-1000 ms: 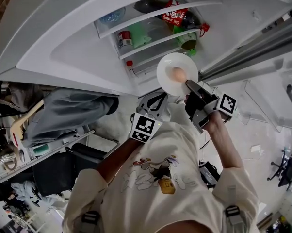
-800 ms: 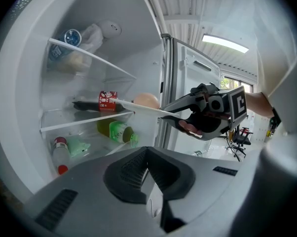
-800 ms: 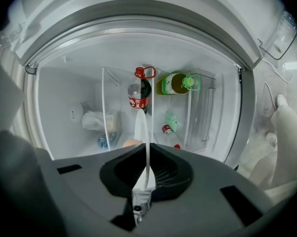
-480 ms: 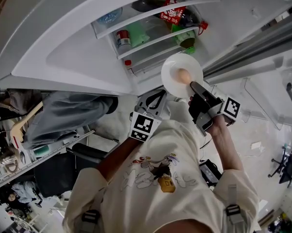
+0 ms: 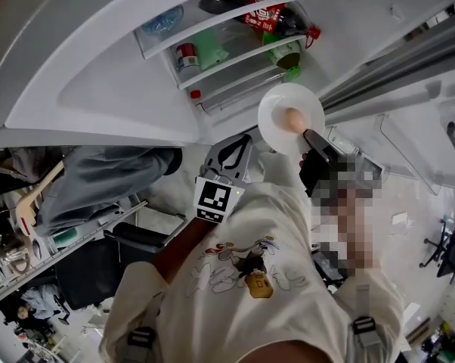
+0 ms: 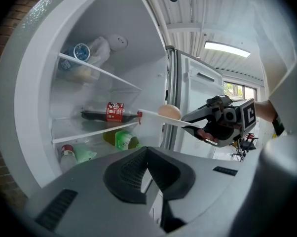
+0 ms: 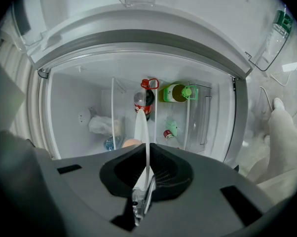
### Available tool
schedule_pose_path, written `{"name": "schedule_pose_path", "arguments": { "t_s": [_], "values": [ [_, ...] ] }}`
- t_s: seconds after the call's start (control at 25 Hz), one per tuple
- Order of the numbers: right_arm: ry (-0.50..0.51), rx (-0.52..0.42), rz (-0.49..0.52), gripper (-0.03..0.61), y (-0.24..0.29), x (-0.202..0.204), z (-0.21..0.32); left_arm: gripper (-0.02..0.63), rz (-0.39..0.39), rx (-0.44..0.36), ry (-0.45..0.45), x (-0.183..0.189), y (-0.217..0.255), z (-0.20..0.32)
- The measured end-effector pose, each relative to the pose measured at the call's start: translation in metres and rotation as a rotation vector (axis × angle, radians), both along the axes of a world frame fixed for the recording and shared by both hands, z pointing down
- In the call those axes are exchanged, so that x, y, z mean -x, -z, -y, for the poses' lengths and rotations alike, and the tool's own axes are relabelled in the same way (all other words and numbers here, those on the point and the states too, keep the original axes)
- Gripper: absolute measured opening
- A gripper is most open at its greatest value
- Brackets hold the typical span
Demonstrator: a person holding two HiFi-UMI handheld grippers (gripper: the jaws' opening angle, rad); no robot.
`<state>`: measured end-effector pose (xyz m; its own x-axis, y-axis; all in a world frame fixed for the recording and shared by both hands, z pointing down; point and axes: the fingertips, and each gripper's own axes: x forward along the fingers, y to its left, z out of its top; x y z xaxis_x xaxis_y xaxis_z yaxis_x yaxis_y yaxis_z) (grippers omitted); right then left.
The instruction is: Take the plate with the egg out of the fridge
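A white plate (image 5: 279, 127) carrying a brown egg (image 5: 293, 118) hangs level in front of the open fridge (image 5: 99, 82), outside its shelves. My right gripper (image 5: 312, 138) is shut on the plate's near rim. In the right gripper view the plate (image 7: 142, 127) shows edge-on between the jaws, with the egg (image 7: 131, 143) just left of it. My left gripper (image 5: 235, 144) is lower left of the plate, shut and holding nothing. From the left gripper view, the plate (image 6: 153, 116), the egg (image 6: 169, 112) and the right gripper (image 6: 188, 123) are seen from the side.
The fridge shelves hold a cola bottle (image 5: 269, 17), a green bottle (image 5: 284, 51), a red-topped can (image 5: 186, 54) and a plastic bag (image 7: 101, 125). The fridge door (image 5: 409, 59) stands open at the right. A cluttered rack (image 5: 31, 233) is at the lower left.
The plate with the egg, held by the right gripper, has drawn a little farther from the fridge shelves. The left gripper has barely shifted.
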<state>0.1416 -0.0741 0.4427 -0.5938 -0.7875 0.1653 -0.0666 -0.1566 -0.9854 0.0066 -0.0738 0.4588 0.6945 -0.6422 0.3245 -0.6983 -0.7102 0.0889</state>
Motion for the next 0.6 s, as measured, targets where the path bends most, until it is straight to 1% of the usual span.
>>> {"name": "schedule_pose_path", "arguments": {
  "t_s": [0.16,0.28,0.48,0.6],
  "values": [
    [-0.019,0.008,-0.025,0.026,-0.002,-0.005,-0.008,0.009,-0.014,-0.010,-0.008,0.003,0.009,-0.001],
    [-0.019,-0.007,-0.055,0.026,-0.001,-0.006,-0.003,0.009,-0.025,-0.034,0.001,0.006,0.016,0.003],
    [-0.051,-0.008,-0.039,0.026,-0.002,-0.009,-0.001,0.009,-0.036,-0.041,0.006,0.008,0.018,0.004],
    [-0.052,-0.014,-0.033,0.026,0.002,-0.007,0.001,0.009,-0.037,-0.056,0.007,0.007,0.022,0.005]
  ]
}}
